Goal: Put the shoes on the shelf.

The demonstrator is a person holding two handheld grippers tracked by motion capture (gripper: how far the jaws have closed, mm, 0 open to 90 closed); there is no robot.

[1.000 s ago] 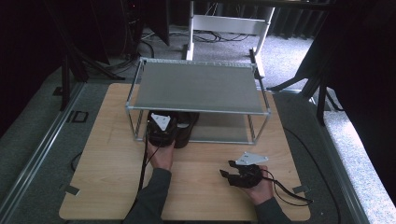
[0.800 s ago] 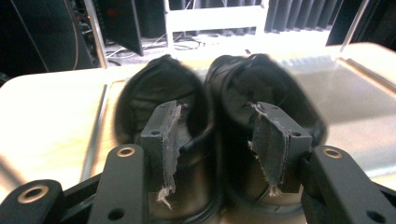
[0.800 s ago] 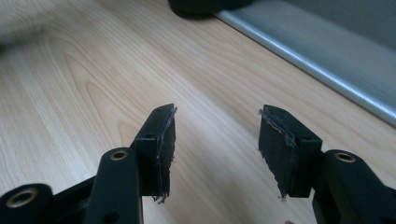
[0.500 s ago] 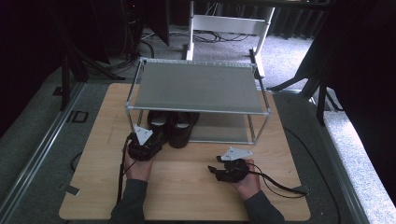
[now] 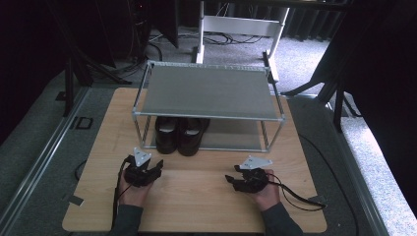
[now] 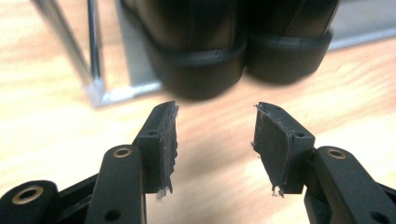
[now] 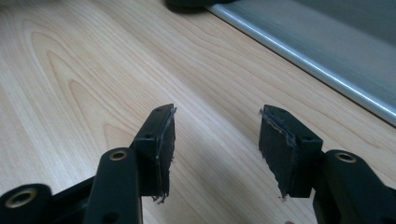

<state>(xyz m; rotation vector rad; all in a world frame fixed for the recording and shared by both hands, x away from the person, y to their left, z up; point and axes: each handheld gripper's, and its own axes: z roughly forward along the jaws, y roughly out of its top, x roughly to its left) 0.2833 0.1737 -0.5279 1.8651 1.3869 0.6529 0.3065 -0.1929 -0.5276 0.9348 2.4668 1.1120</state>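
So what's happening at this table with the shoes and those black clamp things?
A person sits at a wooden table, holding a two-jaw gripper in each hand. A pair of black shoes stands on the lower level of a small metal shoe rack. The left gripper points at the shoe heels from just in front of the rack, jaws open and empty. The right gripper rests over bare wood near the rack's edge, also open and empty.

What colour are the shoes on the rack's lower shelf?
Black, slightly glossy. The shoes show best in the left gripper view, just beyond the open left gripper.
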